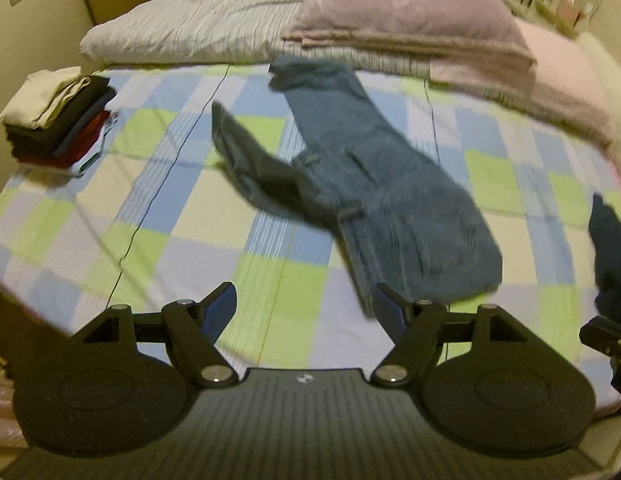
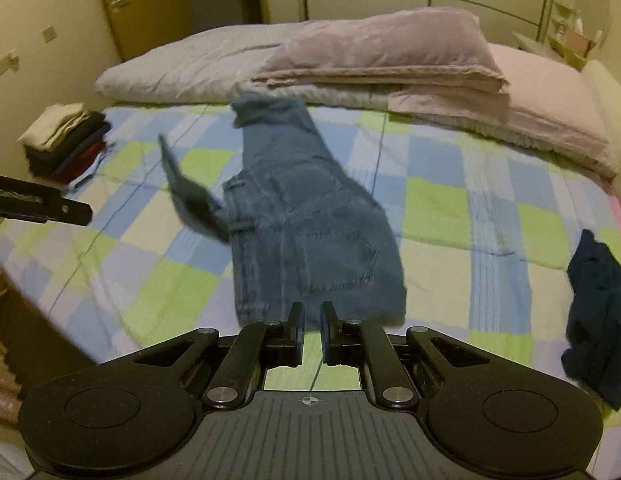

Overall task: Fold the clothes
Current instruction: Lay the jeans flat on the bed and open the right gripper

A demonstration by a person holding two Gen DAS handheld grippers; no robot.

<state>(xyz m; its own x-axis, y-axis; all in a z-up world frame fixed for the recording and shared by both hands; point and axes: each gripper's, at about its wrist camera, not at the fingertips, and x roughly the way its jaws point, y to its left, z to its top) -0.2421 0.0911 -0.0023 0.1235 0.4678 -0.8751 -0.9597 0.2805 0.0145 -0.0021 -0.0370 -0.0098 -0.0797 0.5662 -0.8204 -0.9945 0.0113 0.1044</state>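
Note:
A pair of blue jeans (image 1: 370, 184) (image 2: 310, 232) lies flat on the checked bedsheet (image 1: 150, 216) (image 2: 470, 220), its waist end nearest me. A darker flap sticks out on its left side, blurred. My left gripper (image 1: 304, 304) hovers over the sheet just short of the jeans' near edge, jaws wide apart and holding nothing. My right gripper (image 2: 311, 320) sits at the jeans' near hem with only a narrow gap between its pads. Nothing is between them; the sheet shows through. Each gripper's tip shows at the edge of the other's view, left gripper (image 2: 42, 204) and right gripper (image 1: 606, 340).
A stack of folded clothes (image 1: 58, 116) (image 2: 66, 144) sits at the bed's far left corner. A crumpled dark blue garment (image 2: 598, 312) (image 1: 610, 256) lies at the right. Pillows and folded blankets (image 1: 390, 28) (image 2: 370, 56) line the far side. The bed's edge drops off at lower left.

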